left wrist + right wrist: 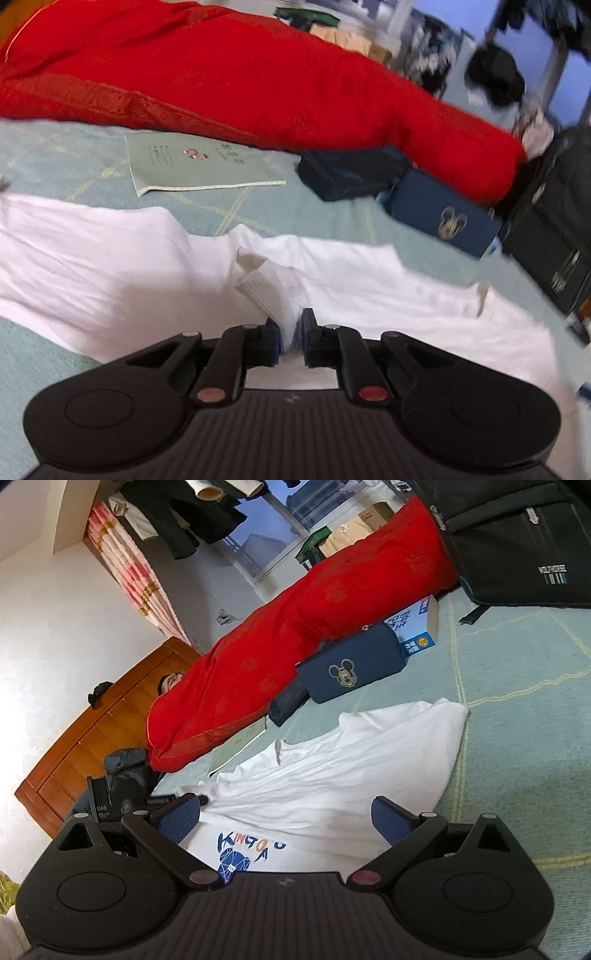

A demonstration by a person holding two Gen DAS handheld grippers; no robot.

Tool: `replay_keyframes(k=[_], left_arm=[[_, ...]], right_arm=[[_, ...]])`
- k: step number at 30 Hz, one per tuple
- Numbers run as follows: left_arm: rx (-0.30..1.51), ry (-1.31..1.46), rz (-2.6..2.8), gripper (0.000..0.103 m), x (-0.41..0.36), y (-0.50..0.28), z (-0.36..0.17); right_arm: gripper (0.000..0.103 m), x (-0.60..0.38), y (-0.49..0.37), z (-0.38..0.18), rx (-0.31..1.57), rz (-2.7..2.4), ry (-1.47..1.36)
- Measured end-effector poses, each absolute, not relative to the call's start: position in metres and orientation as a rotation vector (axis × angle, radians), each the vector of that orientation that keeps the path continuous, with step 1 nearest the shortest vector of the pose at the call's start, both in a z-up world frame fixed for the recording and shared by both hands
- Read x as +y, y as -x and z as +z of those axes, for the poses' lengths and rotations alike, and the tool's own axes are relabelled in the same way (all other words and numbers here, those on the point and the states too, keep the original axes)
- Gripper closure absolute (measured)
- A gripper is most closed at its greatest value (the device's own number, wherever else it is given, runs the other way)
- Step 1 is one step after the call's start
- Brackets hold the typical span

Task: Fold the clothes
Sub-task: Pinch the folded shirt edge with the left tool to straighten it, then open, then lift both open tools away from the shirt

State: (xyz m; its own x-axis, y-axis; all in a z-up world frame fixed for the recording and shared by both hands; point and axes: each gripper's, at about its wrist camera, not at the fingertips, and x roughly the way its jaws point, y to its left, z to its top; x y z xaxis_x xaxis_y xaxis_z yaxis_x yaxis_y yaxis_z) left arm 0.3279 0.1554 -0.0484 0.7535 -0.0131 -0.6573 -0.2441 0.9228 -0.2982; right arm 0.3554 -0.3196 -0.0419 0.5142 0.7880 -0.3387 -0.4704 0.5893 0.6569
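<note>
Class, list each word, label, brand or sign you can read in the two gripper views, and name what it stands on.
"DAB": small black device beside the left finger.
Blue letters on the white T-shirt: upside down, partly hidden, not surely readable.
Logo on the black bag: too small.
Print on the blue-and-white box: too small.
Green booklet: blurred.
Navy pouch: cartoon mouse head, no words.

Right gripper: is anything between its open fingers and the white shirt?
Nothing visible. The right gripper hangs open directly over the white shirt, bare cloth showing between its fingers. The navy pouch and red quilt lie beyond the shirt. The left gripper already pinches a ribbed edge.
</note>
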Motion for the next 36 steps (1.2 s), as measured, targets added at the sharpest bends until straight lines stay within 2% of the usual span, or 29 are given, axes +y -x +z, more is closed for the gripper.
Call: replay_keyframes(k=[5,6,8,12,14,16,28,30,33,36], left_arm=[[0.739,0.348,0.136,0.092,0.155,-0.328,-0.05],[0.753,0.337,0.139,0.084,0.155,-0.328,-0.049],[0.75,0.34,0.158,0.077,0.16,-0.326,-0.042],[0.704,0.292,0.195,0.075,0.161,-0.319,-0.02],[0.683,0.258,0.208,0.07,0.157,-0.318,-0.008],[0.682,0.23,0.217,0.053,0.155,-0.318,-0.003],[0.817,0.113,0.164,0.052,0.132,-0.313,-0.015],[0.837,0.026,0.103,0.051,0.114,-0.298,-0.015],[0.854,-0.132,-0.002,0.043,0.08,-0.27,-0.015],[0.814,-0.273,-0.084,0.042,0.048,-0.237,-0.016]], right_arm=[[0.002,-0.326,-0.357,-0.042,0.662,0.784,-0.56],[0.002,-0.327,-0.358,-0.043,0.663,0.782,-0.562],[0.002,-0.326,-0.358,-0.042,0.664,0.781,-0.562],[0.002,-0.327,-0.357,-0.041,0.656,0.785,-0.562],[0.002,-0.327,-0.356,-0.041,0.652,0.786,-0.56],[0.002,-0.326,-0.356,-0.041,0.653,0.787,-0.554],[0.002,-0.343,-0.365,-0.048,0.618,0.704,-0.579],[0.002,-0.35,-0.368,-0.05,0.594,0.661,-0.576],[0.0,-0.354,-0.377,-0.056,0.563,0.625,-0.554],[0.0,-0.352,-0.389,-0.062,0.593,0.559,-0.529]])
